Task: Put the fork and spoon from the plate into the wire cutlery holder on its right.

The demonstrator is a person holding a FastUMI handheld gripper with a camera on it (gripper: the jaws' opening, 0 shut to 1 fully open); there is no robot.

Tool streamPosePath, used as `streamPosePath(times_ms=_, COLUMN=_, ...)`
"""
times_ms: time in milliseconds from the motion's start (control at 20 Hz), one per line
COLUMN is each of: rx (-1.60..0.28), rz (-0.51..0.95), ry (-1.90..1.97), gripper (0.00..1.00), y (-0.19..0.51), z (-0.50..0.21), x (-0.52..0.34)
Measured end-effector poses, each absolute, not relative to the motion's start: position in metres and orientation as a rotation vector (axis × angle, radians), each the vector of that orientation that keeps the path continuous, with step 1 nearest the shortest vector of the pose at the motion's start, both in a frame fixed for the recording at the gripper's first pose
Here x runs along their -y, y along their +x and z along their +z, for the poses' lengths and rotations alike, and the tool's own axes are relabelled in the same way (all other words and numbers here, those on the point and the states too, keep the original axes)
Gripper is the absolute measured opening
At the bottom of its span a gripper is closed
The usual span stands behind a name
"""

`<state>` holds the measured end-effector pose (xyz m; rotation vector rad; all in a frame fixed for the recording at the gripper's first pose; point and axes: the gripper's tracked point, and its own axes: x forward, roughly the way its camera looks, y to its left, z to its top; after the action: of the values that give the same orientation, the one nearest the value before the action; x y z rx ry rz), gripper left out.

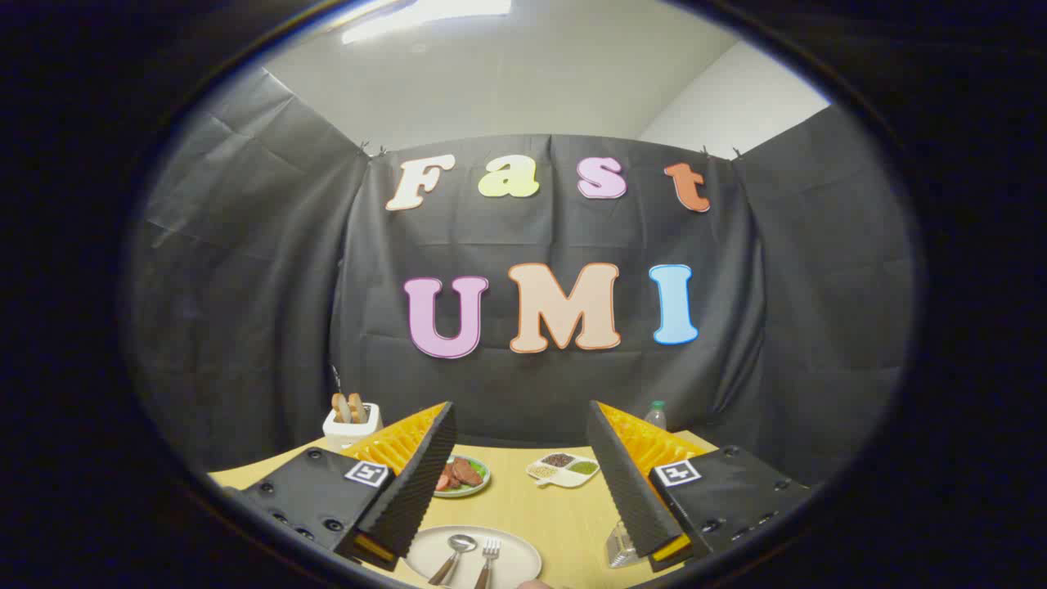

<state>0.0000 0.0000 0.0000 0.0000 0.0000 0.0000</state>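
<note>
- Gripper wide open, holding nothing, up above the plate.
- Spoon and fork side by side on plate, handles pointing near.
- Holder just right of plate.
- Probably light, hard, slippery; best pinched at the handle.

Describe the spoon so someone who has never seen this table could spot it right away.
On the wooden table, find the white plate lying between the open gripper's fingers. Two utensils rest on it side by side. The spoon is the one with the rounded bowl, left of the pronged fork.
</note>
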Motion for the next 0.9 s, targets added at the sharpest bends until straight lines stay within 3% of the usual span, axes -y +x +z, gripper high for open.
streamPosePath(times_ms=900, rx=-0.067, rz=0.041, ry=0.001, gripper=1.0, y=0.001, z=-0.015, x=-0.015)
